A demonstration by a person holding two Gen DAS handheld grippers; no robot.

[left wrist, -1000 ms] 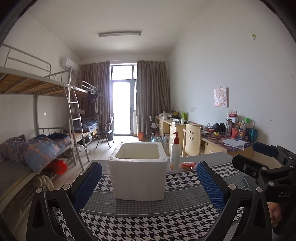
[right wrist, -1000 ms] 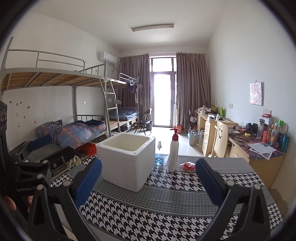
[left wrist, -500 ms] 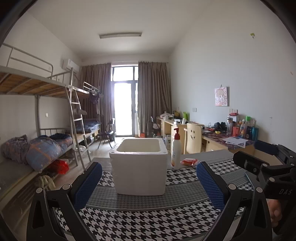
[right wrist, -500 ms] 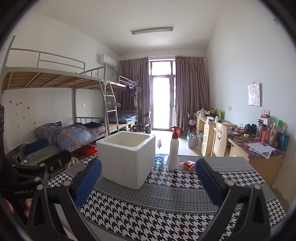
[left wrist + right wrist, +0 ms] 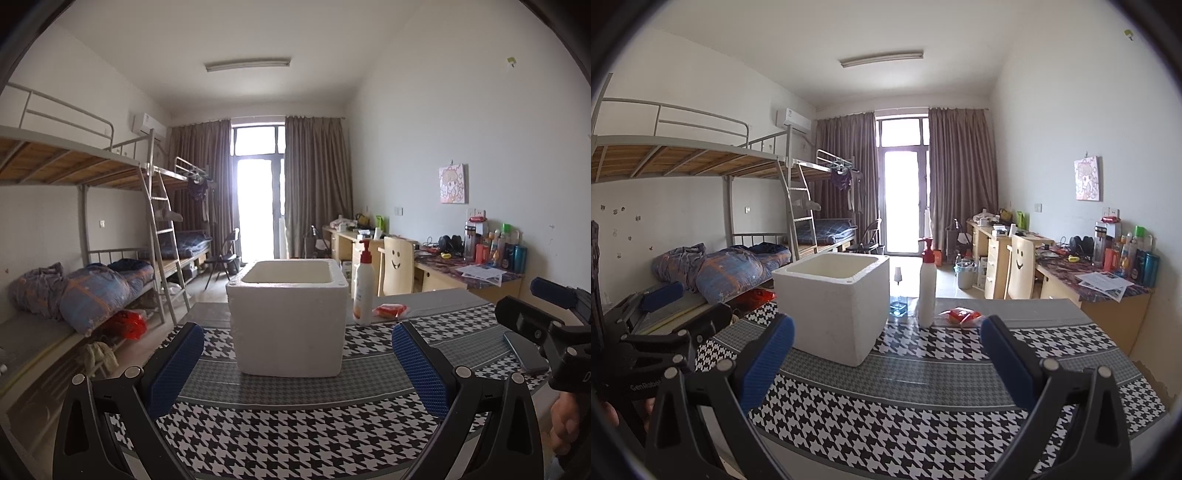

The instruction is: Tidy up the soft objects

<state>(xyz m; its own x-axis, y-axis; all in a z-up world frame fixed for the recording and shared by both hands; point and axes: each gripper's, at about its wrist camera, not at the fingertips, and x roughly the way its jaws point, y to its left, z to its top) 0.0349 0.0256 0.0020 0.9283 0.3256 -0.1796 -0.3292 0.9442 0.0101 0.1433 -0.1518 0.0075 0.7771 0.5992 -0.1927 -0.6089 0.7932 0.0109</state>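
Both grippers are being held wide apart and empty above the near edge of the houndstooth tablecloth [image 5: 295,435]. The left gripper [image 5: 297,365] is being pointed straight at the white foam box [image 5: 288,328], which is standing open-topped on the cloth directly ahead of it. The right gripper [image 5: 886,360] is being aimed a little to the right of that box [image 5: 831,314], so that the box is being seen off to its left.

The soft thing most likely meant by the task is the small red packet [image 5: 960,316], which is lying flat on the cloth at the far side, just beside the white pump bottle [image 5: 927,284] and to its right. In the left wrist view the same packet [image 5: 390,311] is being seen beyond and to the right of the box, past the bottle [image 5: 363,284]. Its long axis is being shown running roughly left to right across both views, though it is too small for its make to be told for certain.

The packet is judged to be lying forward and slightly right of the right gripper, with an unobstructed line to it; from the left gripper the bottle and box corner are standing nearly in the way. The right hand is therefore judged the nearer and better placed for the reach, with the box waiting to its left as the probable receptacle.
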